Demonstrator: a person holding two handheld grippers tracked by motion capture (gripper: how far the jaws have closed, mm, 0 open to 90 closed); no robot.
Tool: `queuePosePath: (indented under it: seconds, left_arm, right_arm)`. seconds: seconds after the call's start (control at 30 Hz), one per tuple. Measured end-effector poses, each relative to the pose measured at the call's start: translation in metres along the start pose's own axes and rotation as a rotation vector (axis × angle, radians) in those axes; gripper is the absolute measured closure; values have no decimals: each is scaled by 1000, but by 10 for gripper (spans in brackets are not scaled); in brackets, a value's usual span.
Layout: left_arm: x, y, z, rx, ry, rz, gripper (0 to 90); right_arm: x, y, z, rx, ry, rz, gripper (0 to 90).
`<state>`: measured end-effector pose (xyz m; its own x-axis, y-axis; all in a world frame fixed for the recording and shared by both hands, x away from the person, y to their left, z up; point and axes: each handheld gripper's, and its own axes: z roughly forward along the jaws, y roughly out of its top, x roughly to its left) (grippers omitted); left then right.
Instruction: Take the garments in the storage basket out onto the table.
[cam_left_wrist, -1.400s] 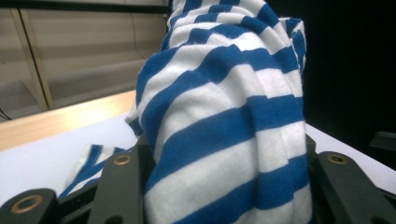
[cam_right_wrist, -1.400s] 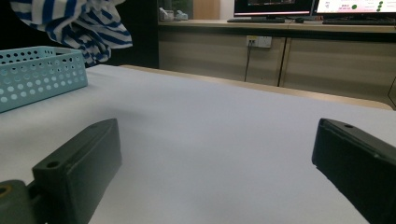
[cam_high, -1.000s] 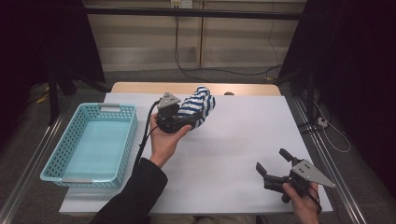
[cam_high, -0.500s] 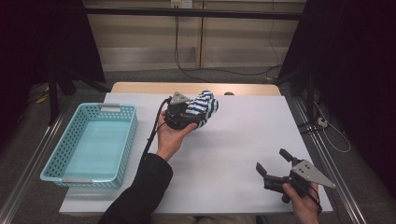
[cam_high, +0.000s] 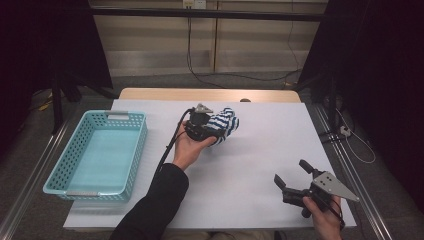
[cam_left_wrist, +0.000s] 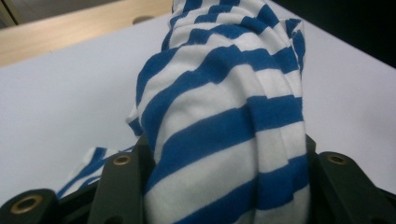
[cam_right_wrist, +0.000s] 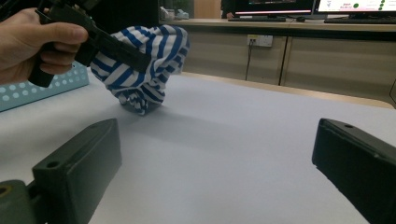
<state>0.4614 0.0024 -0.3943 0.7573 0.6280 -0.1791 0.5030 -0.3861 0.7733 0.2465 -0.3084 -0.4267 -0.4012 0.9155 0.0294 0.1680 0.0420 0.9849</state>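
Observation:
A bunched blue-and-white striped cloth (cam_high: 226, 125) is pinched between the jaws of my left gripper (cam_high: 216, 131) near the middle of the white table (cam_high: 260, 150). The left gripper view looks along the cloth (cam_left_wrist: 219, 116), which bulges up between the two black jaws of that gripper (cam_left_wrist: 224, 154). From the right gripper view, the cloth (cam_right_wrist: 149, 56) hangs from the left gripper (cam_right_wrist: 135, 58) with its lower end at the table surface. My right gripper (cam_high: 291, 172) stays near the front right corner, open and empty (cam_right_wrist: 215, 144).
A light blue plastic basket (cam_high: 131, 150) with nothing in it stands at the left side of the table. A wooden strip (cam_high: 210, 94) runs along the far edge. The left gripper's cable (cam_high: 172, 142) trails toward the person's sleeve.
The left hand has carried the striped cloth to the right and lower, toward the table. The right gripper has kept still.

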Motion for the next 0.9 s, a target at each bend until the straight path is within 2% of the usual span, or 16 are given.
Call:
queuePosePath:
  seconds: [0.13,0.17,0.3,0.37,0.43,0.57,0.6,0.63,0.77,0.8,0.83,0.87,0.9]
  left_arm:
    - [-2,-6,11,29,2,11,481]
    - [-2,-8,14,22,3,8,480]
    - [0,-18,23,62,13,12,476]
    - [3,-24,25,75,12,14,474]
    - [5,-26,25,69,14,-6,471]
    - [3,-26,25,84,27,5,467]
    - [3,-26,26,88,30,26,466]
    - [2,-26,27,91,34,21,465]
    - [-1,-28,32,108,47,45,460]
    - [-2,-30,34,110,46,61,457]
    - [-4,-30,34,124,54,104,454]
    - [-6,-32,36,130,56,130,451]
    - [-8,-32,37,138,59,141,451]
  right_arm:
    - [0,0,0,0,-1,0,8]
    - [0,0,0,0,-1,-1,8]
    - [0,0,0,-1,0,-3,8]
    - [0,0,-1,1,0,1,8]
    - [0,0,-1,5,-3,-3,8]
    - [0,0,-1,6,-1,-3,8]
    - [1,0,0,3,-1,4,8]
    - [1,0,0,3,-2,3,8]
    - [1,0,0,4,-2,3,8]
    - [1,0,0,3,-1,2,8]
    - [1,0,0,4,-2,2,8]
    - [0,-1,0,7,-3,-2,8]
    - [0,-1,0,9,-3,-6,8]
